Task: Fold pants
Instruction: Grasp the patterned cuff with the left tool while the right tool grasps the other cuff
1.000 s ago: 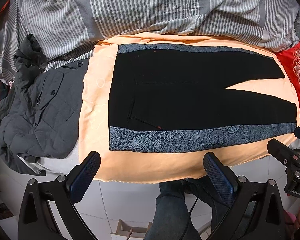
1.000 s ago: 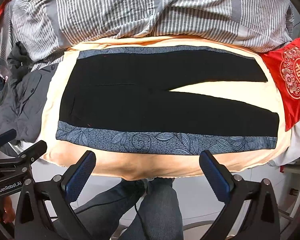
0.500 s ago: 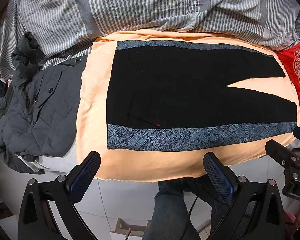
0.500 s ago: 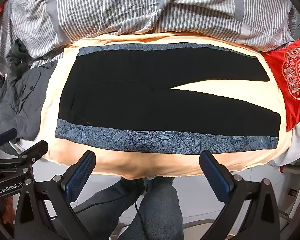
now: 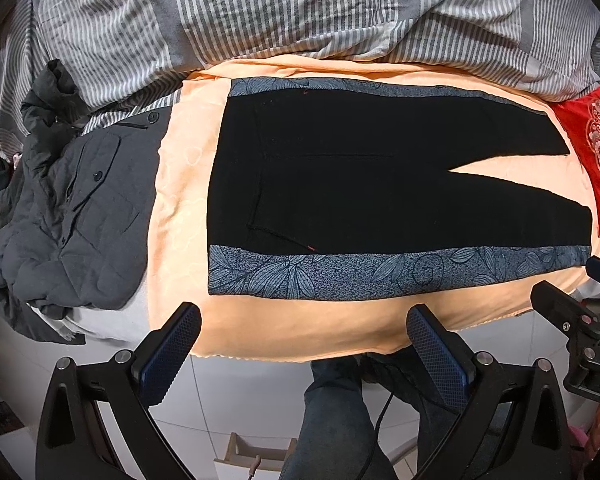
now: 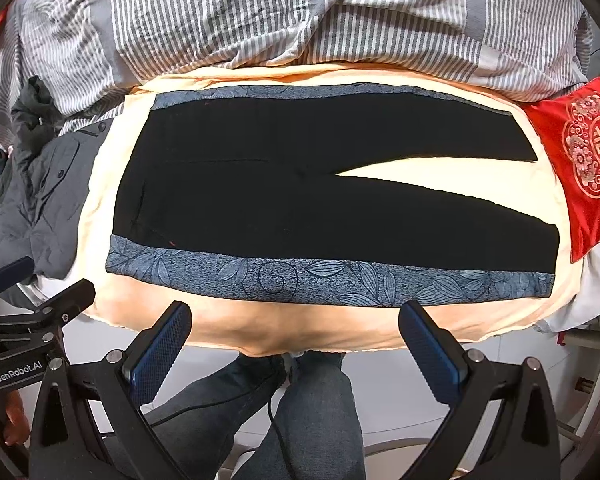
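Observation:
Black pants [image 5: 360, 184] with blue-grey floral side stripes lie flat on an orange sheet [image 5: 180, 208], waist to the left, legs spread in a narrow V to the right. They also show in the right wrist view [image 6: 300, 204]. My left gripper [image 5: 302, 328] is open and empty, held off the near edge of the bed below the waist half. My right gripper [image 6: 296, 326] is open and empty, off the near edge below the legs. Neither touches the pants.
A dark grey jacket [image 5: 68, 208] is piled left of the sheet. A striped grey duvet [image 5: 300, 12] lies behind. A red embroidered cushion [image 6: 588, 160] sits at the right. The person's legs [image 6: 300, 420] and white tiled floor are below.
Both grippers have drifted slightly, so the pants sit a little lower in each view. Both stay open; the pants have not moved.

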A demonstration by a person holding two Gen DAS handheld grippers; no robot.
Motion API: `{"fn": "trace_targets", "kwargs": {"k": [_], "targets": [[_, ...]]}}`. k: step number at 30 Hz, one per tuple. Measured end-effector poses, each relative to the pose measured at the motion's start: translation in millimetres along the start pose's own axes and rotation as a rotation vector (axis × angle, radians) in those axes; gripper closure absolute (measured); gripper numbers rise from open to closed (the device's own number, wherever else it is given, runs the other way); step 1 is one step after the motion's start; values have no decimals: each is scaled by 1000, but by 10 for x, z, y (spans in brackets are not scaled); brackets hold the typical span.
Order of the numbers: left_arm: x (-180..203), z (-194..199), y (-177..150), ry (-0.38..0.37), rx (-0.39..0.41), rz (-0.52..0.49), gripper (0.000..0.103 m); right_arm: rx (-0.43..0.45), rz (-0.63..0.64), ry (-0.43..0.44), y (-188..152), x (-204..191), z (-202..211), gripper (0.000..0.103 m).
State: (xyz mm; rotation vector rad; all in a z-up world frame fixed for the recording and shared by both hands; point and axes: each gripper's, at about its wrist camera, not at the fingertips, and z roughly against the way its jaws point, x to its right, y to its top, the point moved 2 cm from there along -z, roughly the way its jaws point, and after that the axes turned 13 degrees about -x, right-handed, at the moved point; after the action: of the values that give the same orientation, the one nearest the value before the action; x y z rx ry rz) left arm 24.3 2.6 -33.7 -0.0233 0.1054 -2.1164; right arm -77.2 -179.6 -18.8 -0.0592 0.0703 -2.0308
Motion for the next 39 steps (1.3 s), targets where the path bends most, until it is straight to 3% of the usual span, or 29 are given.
{"fn": "trace_targets", "kwargs": {"k": [6, 10, 15, 22, 24, 27, 30, 31, 39], "targets": [[-57, -33, 18, -24, -6, 37, 0, -3, -11, 14, 5, 64, -10, 0], [-212, -99, 35, -90, 5, 99, 0, -12, -77, 105, 19, 249, -54, 0], [-480, -364, 59, -159, -39, 229, 0, -60, -205, 286, -10, 552, -288, 0], [-539, -906, 18, -240, -75, 287, 0, -171, -384, 606, -146, 745, -1027, 0], [-537, -1050, 16, -270, -87, 315, 0, -188, -406, 650, -173, 734, -1225, 0], [-547, -1287, 10, -336, -95, 358, 0, -225, -437, 705, -187, 706, -1583, 7], [-519, -1463, 22, -359, -92, 358, 0, -236, -448, 796, -173, 682, -1897, 29], [-505, -1527, 29, -372, -93, 353, 0, -237, -449, 815, -168, 677, -1982, 31], [-482, -1835, 39, -455, -110, 338, 0, -152, -482, 908, -113, 820, -2471, 31]]}}
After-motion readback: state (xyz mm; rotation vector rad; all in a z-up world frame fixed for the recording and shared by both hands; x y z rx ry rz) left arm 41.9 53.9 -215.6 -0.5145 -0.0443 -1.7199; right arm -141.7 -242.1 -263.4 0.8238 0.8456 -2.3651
